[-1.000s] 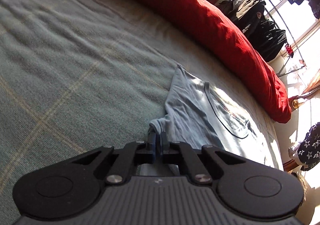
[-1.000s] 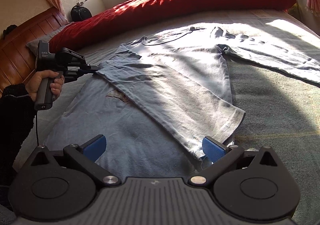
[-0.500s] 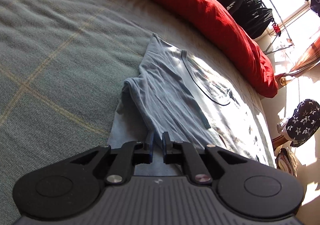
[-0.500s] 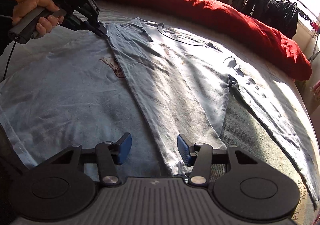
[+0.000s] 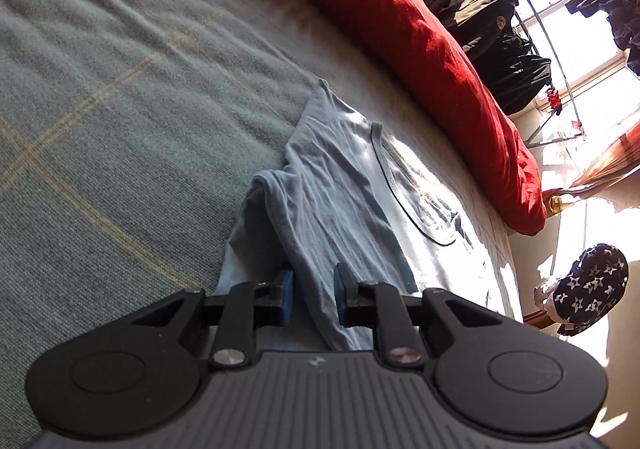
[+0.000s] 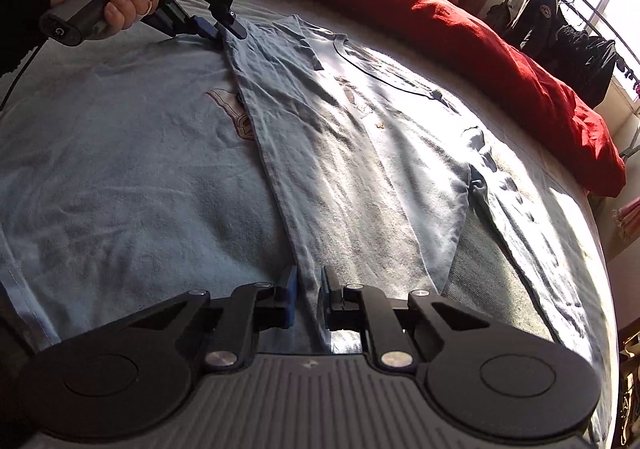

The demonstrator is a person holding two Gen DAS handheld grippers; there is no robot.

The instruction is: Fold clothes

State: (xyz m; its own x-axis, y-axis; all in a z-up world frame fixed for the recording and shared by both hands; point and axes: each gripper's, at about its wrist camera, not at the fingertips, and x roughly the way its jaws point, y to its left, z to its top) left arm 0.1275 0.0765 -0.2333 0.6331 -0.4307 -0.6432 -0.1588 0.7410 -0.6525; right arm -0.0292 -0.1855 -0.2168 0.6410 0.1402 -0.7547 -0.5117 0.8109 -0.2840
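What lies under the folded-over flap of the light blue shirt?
Under the folded flap lies the shirt's own front, whose printed graphic disappears partly beneath the flap's edge. The rest of the print and the blanket below are covered.

Left gripper (image 5: 313, 295) and right gripper (image 6: 307, 296) — jaws slightly parted

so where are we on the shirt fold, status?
Done: one side of the light blue shirt is folded over the body, its edge running diagonally. In hand: left gripper and right gripper each straddle that folded edge, fingers apart, not clamped. Left: the far sleeve is spread on the bed, unfolded; no cross fold yet.
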